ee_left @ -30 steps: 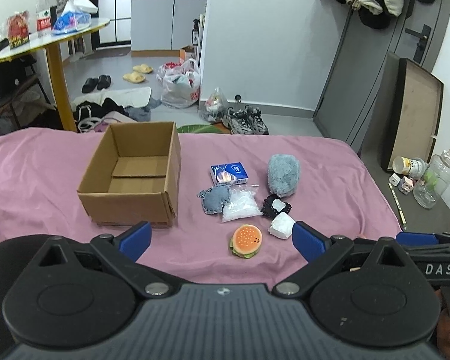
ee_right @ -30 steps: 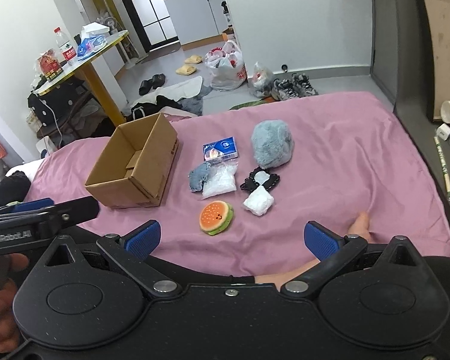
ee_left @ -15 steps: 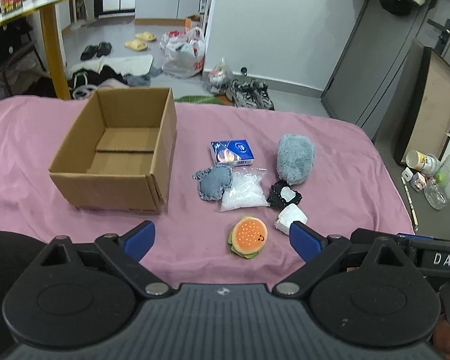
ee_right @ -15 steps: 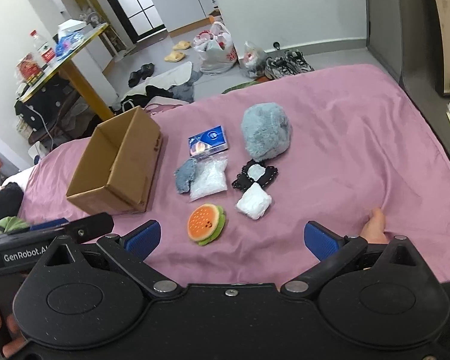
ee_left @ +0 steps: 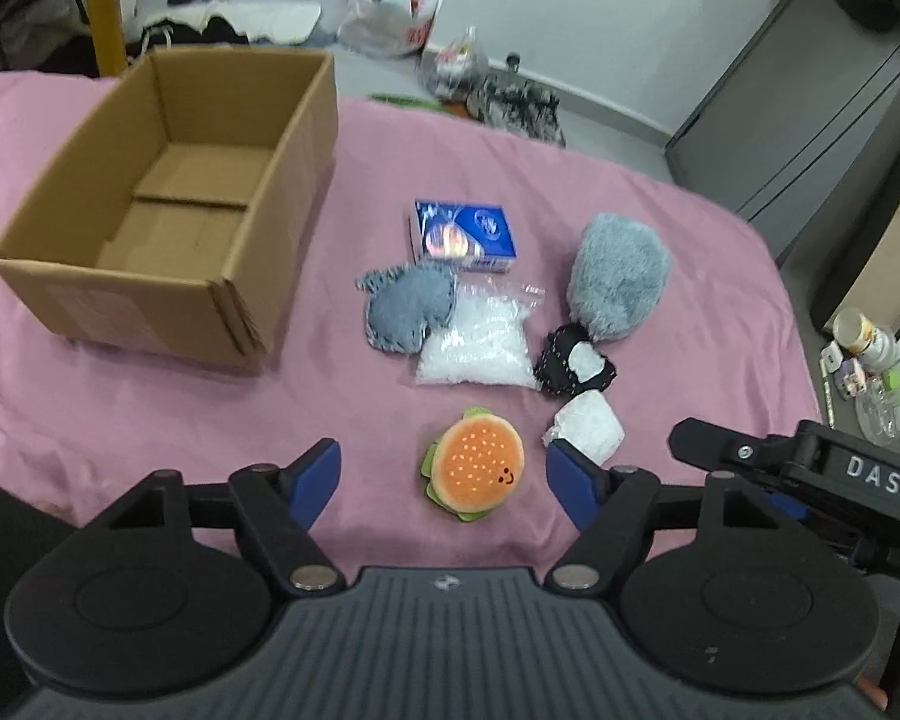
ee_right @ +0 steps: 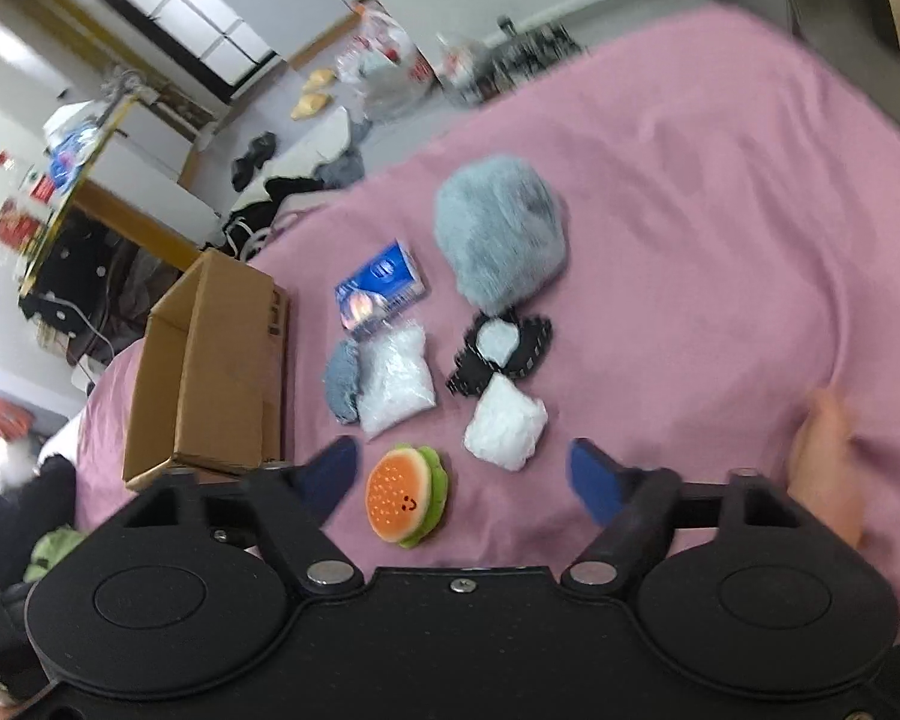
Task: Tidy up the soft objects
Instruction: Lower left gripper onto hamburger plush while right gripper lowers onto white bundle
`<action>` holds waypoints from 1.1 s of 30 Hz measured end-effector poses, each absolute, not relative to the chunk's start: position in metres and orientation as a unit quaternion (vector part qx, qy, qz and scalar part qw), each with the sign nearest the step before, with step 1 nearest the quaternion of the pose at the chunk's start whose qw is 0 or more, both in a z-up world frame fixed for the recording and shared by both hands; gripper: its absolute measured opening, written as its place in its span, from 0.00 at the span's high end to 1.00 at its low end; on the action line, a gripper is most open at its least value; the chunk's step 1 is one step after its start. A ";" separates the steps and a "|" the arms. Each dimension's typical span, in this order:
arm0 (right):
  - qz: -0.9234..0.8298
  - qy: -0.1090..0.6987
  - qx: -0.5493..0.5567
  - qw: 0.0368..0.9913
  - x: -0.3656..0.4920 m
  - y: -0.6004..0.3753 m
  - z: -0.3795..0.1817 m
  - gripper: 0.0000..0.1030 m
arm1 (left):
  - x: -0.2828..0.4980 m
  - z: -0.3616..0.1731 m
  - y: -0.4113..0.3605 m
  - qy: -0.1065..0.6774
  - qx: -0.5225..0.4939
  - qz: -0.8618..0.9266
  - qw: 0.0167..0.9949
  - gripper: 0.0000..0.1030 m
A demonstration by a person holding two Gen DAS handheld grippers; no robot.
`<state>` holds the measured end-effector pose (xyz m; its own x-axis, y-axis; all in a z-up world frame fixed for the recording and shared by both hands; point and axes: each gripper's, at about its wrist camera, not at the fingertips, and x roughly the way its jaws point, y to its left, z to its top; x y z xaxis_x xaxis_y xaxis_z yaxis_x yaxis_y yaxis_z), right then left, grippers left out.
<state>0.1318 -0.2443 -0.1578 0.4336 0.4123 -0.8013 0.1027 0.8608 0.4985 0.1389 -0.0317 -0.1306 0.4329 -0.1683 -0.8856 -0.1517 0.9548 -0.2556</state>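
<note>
Both tools are over the near edge of the pink bedsheet (ee_left: 660, 192), and neither holds anything. The left gripper (ee_left: 443, 477) has its blue-padded jaws spread wide, with the round orange-and-green plush burger (ee_left: 476, 471) lying on the sheet between and just ahead of the tips. The right gripper (ee_right: 465, 476) is likewise spread and empty, tilted, facing the same group.

The soft items lie in a loose cluster at about 1 o'clock from the left gripper. Beyond the burger sit a small white crinkled packet (ee_left: 587, 425), a black fabric piece with a white centre (ee_left: 575, 361), a clear bag of white filling (ee_left: 479, 338), a blue-grey stitched denim pad (ee_left: 407, 306), a blue wrapped tissue pack (ee_left: 465, 234) and a grey furry plush (ee_left: 618, 281). Several touch or overlap their neighbours. The open brown cardboard box (ee_left: 258, 276) stands at 11 o'clock, apart from the cluster, nothing in it.

Assessment: the burger is the nearest candidate. It looks light and squashy, so it should compress under the pads; a grip across its flat sides at mid-thickness seems soundest. The plastic bag and the packet are likely slippery and shapeless, and the furry plush may exceed the jaw opening unless taken at its narrower end. A bare foot (ee_right: 825, 468) rests on the sheet at 3 o'clock in the right wrist view.
</note>
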 end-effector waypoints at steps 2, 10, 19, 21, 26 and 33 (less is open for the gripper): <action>0.091 0.532 0.263 0.800 0.136 -0.247 -0.168 0.35 | 0.147 -0.139 -0.032 0.544 -0.159 -0.006 0.824 0.29; 0.082 0.551 0.283 0.781 0.160 -0.244 -0.191 0.37 | 0.173 -0.168 -0.039 0.577 -0.169 -0.007 0.799 0.35; 0.054 0.581 0.286 0.760 0.181 -0.238 -0.221 0.39 | 0.188 -0.198 -0.047 0.605 -0.181 -0.009 0.775 0.37; 0.054 0.585 0.280 0.759 0.185 -0.234 -0.226 0.43 | 0.191 -0.205 -0.049 0.612 -0.187 -0.013 0.768 0.41; 0.053 0.593 0.274 0.756 0.186 -0.232 -0.233 0.61 | 0.191 -0.213 -0.051 0.612 -0.194 -0.013 0.767 0.50; 0.075 0.574 0.267 0.771 0.181 -0.232 -0.222 0.63 | 0.188 -0.209 -0.056 0.599 -0.188 -0.017 0.779 0.68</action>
<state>0.1815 -0.2317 -0.2219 0.3301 0.4220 -0.8444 0.1909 0.8462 0.4975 0.1882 -0.0557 -0.2093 0.2825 -0.2511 -0.9258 -0.1981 0.9291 -0.3124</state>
